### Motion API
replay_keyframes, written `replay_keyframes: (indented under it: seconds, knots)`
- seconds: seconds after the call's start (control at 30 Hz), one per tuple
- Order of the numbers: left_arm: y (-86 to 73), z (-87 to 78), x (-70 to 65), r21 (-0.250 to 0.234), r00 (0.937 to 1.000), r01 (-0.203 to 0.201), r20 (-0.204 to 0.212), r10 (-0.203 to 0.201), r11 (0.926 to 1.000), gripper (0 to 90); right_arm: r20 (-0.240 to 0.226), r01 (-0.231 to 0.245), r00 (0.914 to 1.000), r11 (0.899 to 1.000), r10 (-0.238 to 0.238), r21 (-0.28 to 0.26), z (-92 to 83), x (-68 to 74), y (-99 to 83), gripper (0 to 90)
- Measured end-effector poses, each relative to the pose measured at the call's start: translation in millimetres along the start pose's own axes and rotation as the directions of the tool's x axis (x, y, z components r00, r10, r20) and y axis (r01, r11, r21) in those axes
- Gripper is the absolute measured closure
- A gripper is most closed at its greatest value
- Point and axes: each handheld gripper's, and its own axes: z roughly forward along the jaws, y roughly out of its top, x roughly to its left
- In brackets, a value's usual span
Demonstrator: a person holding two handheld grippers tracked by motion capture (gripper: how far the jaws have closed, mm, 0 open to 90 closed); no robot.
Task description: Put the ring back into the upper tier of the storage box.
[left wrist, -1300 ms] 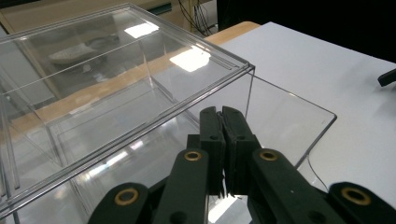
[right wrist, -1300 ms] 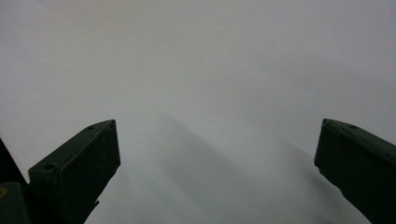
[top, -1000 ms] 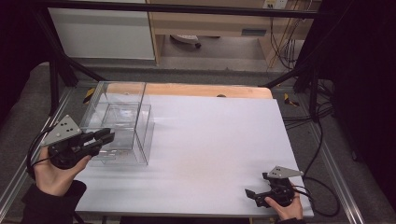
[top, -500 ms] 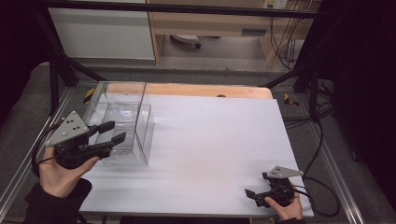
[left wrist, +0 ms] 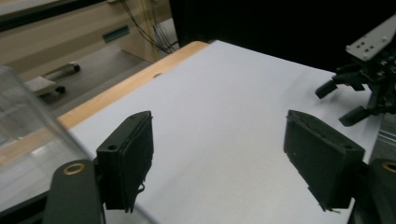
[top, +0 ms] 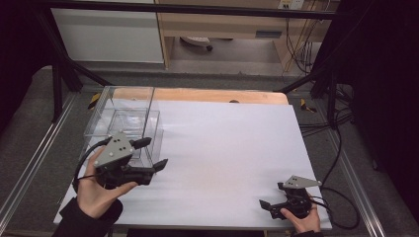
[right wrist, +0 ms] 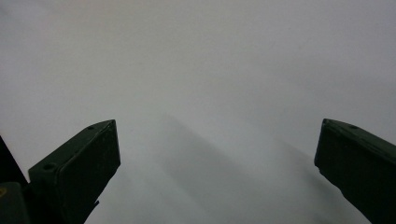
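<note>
A clear plastic box (top: pixel 123 116) stands at the left of the white table (top: pixel 227 143), with a smaller clear box inside it. My left gripper (top: pixel 154 152) hovers at the box's near right corner and points right across the table. Its jaws have just been opening and stand open with nothing between them. In the left gripper view the open left gripper (left wrist: pixel 219 158) looks over bare table, with the box wall (left wrist: pixel 23 126) at the left edge and the right gripper (left wrist: pixel 350 98) far off. My right gripper (top: pixel 271 196) rests open near the front right corner; in its own view the right gripper (right wrist: pixel 217 158) spans bare white surface.
A wooden strip (top: pixel 207 95) runs along the table's far edge. Metal frame rails (top: pixel 29 163) flank the table on both sides. Cables (top: pixel 341 148) trail off the right side. White cabinets (top: pixel 108 34) stand beyond the table.
My left gripper has left the box's near left wall, moved right along its front side, and its jaws have opened wide. The right gripper has not moved.
</note>
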Motion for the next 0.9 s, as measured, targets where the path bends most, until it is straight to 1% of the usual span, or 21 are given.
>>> replay_keyframes:
  seconds: [0.13, 0.2, 0.23, 0.27, 0.3, 0.43, 0.53, 0.6, 0.67, 0.73, 0.8, 0.9]
  knots:
    - [-12.8, 16.9, -11.0, 0.029, 0.9993, 0.004, 0.036, -0.005, 0.9996, 18.9, 0.0, 0.003, 1.0, 1.0, -0.003, 0.0, 0.0, -0.1, -0.1, 0.7]
    - [-20.2, 24.4, -16.6, 0.047, 0.9988, 0.005, 0.049, -0.008, 0.9989, 18.3, 0.001, 0.003, 1.0, 1.0, -0.003, -0.001, -0.2, -0.1, 0.0, 0.7]
    - [-23.3, 27.1, -20.0, 0.042, 0.9993, -0.019, 0.032, 0.018, 0.9989, 16.2, 0.001, -0.001, 1.0, 1.0, 0.001, 0.001, -0.2, 0.1, 0.0, 0.7]
    - [-25.4, 28.6, -23.2, 0.037, 0.9988, -0.049, 0.005, 0.049, 0.9981, 13.9, 0.001, 0.002, 1.0, 1.0, -0.002, 0.0, -0.1, 0.0, 0.0, 0.7]
    - [-26.9, 29.4, -25.5, 0.035, 0.9978, -0.064, -0.012, 0.065, 0.9973, 12.2, 0.001, 0.002, 1.0, 1.0, -0.002, 0.0, 0.0, 0.0, 0.0, 0.7]
    - [-29.4, 29.5, -32.1, 0.036, 0.9947, -0.09, -0.045, 0.092, 0.9953, 7.1, 0.0, 0.003, 1.0, 1.0, -0.003, 0.001, 0.0, 0.2, -0.1, 0.7]
    - [-28.9, 28.0, -33.8, 0.026, 0.9959, -0.08, -0.039, 0.081, 0.9965, 7.0, 0.0, 0.003, 1.0, 1.0, -0.003, 0.003, 0.1, 0.1, -0.1, 0.7]
    - [-28.6, 27.4, -37.3, 0.016, 0.9955, -0.091, -0.027, 0.091, 0.9957, 7.0, 0.001, 0.003, 1.0, 1.0, -0.003, 0.003, 0.3, 0.3, -0.2, 0.7]
    - [-28.6, 27.6, -41.9, 0.016, 0.9952, -0.097, -0.013, 0.097, 0.9951, 7.0, 0.002, 0.003, 1.0, 1.0, -0.003, 0.003, 0.3, 0.3, -0.3, 0.7]
    - [-31.1, 31.2, -45.5, 0.024, 0.9961, -0.086, 0.023, 0.085, 0.996, 7.1, 0.0, 0.003, 1.0, 1.0, -0.003, 0.003, 0.4, 0.2, -0.1, 0.7]
    - [-36.9, 37.2, -47.9, 0.044, 0.9958, -0.085, 0.038, 0.084, 0.9954, 7.0, 0.001, 0.003, 1.0, 1.0, -0.003, 0.003, 0.4, 0.4, -0.2, 0.7]
    - [-50.0, 47.2, -47.8, 0.079, 0.9965, -0.062, 0.06, 0.058, 0.9949, 7.0, -0.001, 0.0, 1.0, 1.0, 0.0, 0.005, 0.1, 0.8, -0.4, 0.7]
